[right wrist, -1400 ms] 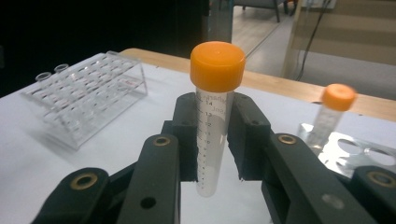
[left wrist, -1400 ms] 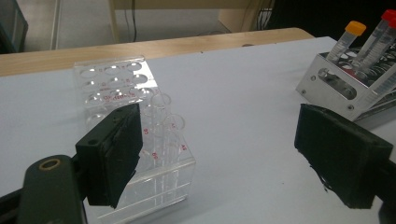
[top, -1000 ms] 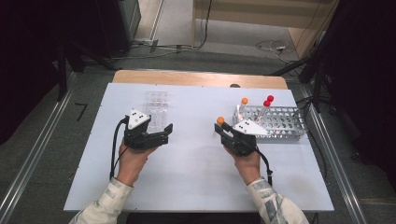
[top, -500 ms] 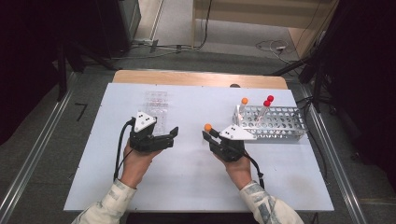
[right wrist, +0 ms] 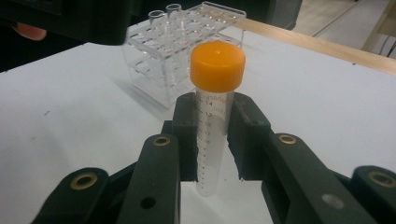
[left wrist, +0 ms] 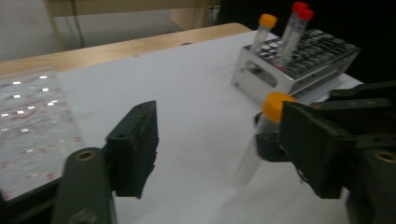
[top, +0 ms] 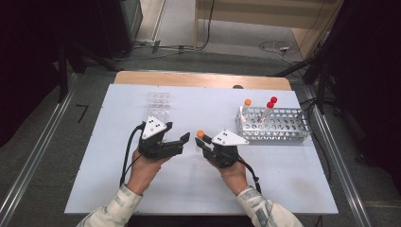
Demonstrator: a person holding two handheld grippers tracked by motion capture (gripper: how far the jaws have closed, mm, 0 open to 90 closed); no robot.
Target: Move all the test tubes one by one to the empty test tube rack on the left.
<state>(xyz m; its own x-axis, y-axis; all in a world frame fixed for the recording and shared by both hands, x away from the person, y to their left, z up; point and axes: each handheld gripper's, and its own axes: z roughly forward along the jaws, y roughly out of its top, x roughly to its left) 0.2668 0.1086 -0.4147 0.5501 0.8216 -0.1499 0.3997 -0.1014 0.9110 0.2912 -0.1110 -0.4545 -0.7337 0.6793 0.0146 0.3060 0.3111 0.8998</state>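
On the white table point(top: 118, 189), near its middle, an orange-capped tube point(right wrist: 212, 116) is held upright by the right gripper point(top: 202, 144), whose jaws are clamped on the clear body of the tube just under the cap. From the right gripper view, printed graduation marks are seen running down the tube between the two black pads, and the lower end of the tube hangs free below them. From the high view, the orange cap is seen at the tip of that gripper, which is pointed toward the left gripper point(top: 182, 141).

The left gripper is held just beside the tube, its jaws parted; they have just been closing, and the pads are not pressed on anything. From the left gripper view, the tube is seen close against the inner face of the jaw on the picture's right, with a wide gap to the other jaw; whether it is touched there cannot be told.

Behind the left gripper, a clear plastic rack point(top: 158, 101) is set on the table. Toward the right edge of the table, well apart from both grippers, a metal rack point(top: 283, 127) is placed, in which one orange-capped tube point(top: 246, 108) and two red-capped tubes point(top: 269, 109) are stood at its near-left end.
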